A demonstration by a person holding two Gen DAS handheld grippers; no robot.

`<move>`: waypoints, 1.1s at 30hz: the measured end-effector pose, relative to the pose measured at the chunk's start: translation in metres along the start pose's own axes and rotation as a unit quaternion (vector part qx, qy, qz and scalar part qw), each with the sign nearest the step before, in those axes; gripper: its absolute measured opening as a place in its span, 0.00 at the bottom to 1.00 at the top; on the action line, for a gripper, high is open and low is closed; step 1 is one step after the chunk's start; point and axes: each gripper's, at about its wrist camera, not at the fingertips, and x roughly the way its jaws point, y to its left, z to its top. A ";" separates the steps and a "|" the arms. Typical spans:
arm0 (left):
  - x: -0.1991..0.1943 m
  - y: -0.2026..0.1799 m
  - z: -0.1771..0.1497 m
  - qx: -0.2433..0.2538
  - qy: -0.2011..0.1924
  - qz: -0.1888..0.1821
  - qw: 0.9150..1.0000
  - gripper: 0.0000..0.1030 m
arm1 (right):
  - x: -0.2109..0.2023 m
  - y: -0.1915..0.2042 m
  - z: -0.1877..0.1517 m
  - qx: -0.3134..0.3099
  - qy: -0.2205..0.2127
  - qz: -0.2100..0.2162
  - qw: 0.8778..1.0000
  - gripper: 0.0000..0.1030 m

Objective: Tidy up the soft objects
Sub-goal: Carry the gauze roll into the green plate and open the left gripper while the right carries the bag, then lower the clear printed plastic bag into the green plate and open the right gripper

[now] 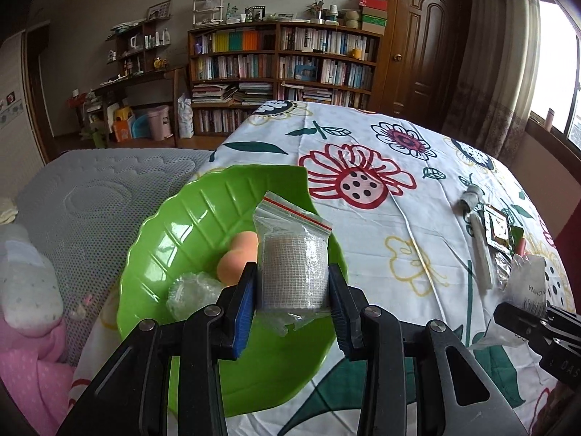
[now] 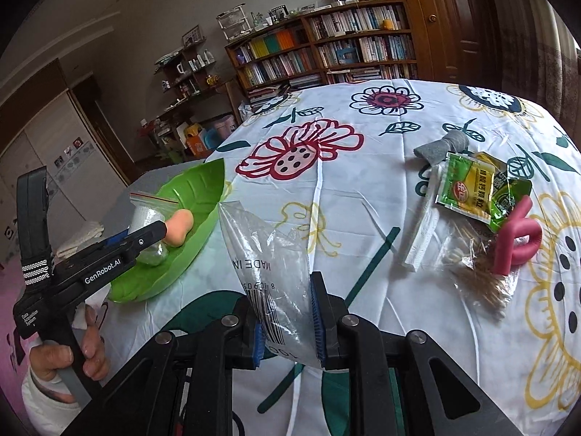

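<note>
A flowered cloth (image 2: 363, 200) covers the table, with a green plate (image 1: 203, 218) at its left edge. Over the plate, the left gripper (image 1: 292, 287) clamps a bagged bandage roll (image 1: 292, 269) beside a peach sponge (image 1: 238, 258). The right gripper (image 2: 287, 323) pinches a clear plastic bag (image 2: 268, 254) above the cloth

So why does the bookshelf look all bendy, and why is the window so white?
Left wrist view: the fisheye lens curves the bookshelf, and daylight washes out the window. Right wrist view: the same bending, dark corners, and glare on the green plate.
</note>
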 end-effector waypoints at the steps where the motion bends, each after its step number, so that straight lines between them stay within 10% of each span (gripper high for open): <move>1: 0.001 0.005 -0.001 -0.003 0.003 0.003 1.000 0.38 | 0.002 0.005 0.002 -0.005 0.000 0.002 1.000 0.22; 6: 0.004 0.028 -0.008 -0.031 0.017 0.008 0.999 0.58 | 0.013 0.028 0.011 -0.026 0.001 0.014 1.000 0.22; 33: -0.007 0.073 -0.017 -0.049 0.002 0.069 0.996 0.59 | 0.089 0.112 0.044 -0.090 0.039 0.110 0.989 0.22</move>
